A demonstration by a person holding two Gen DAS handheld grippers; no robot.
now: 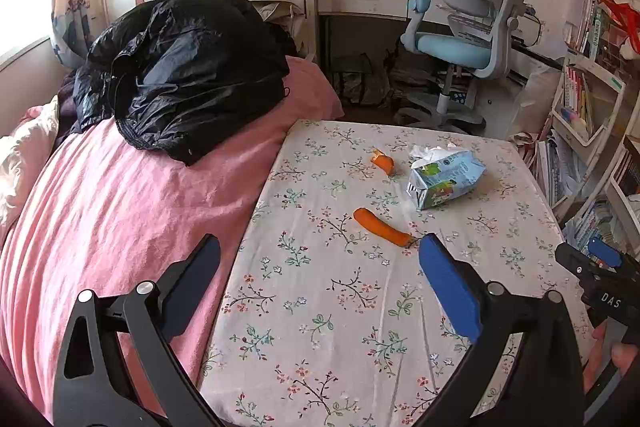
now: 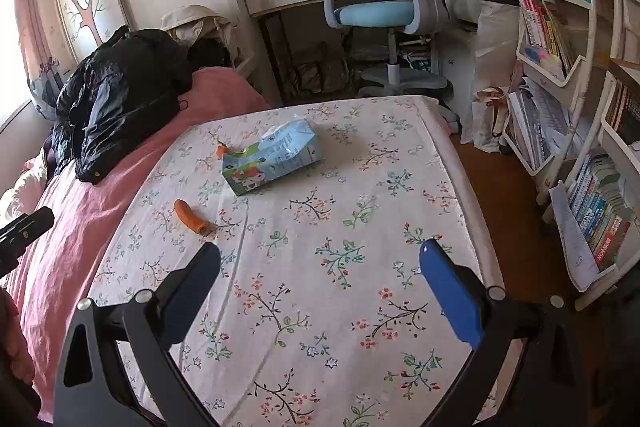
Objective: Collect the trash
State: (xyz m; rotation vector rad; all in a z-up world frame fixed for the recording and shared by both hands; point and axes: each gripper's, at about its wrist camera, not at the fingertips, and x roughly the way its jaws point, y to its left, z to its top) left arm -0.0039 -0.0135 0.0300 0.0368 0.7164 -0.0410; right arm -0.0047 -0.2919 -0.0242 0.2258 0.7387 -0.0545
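Floral sheet (image 1: 320,287) covers bed end; pink blanket (image 1: 100,207) beside it, black jacket (image 1: 180,75) heaped on blanket. Desk chair (image 1: 460,39) and bookshelf (image 2: 560,67) beyond bed.

Trash on sheet, three pieces: crushed carton (image 1: 444,179) with tissue poking from top; long orange peel (image 1: 382,227) near it; small orange peel (image 1: 382,161) beside carton, half hidden behind carton in right view.

Left gripper (image 1: 320,255): jaws wide apart, empty, above sheet. Right gripper (image 2: 320,259): jaws wide apart, empty. Path to trash unobstructed.
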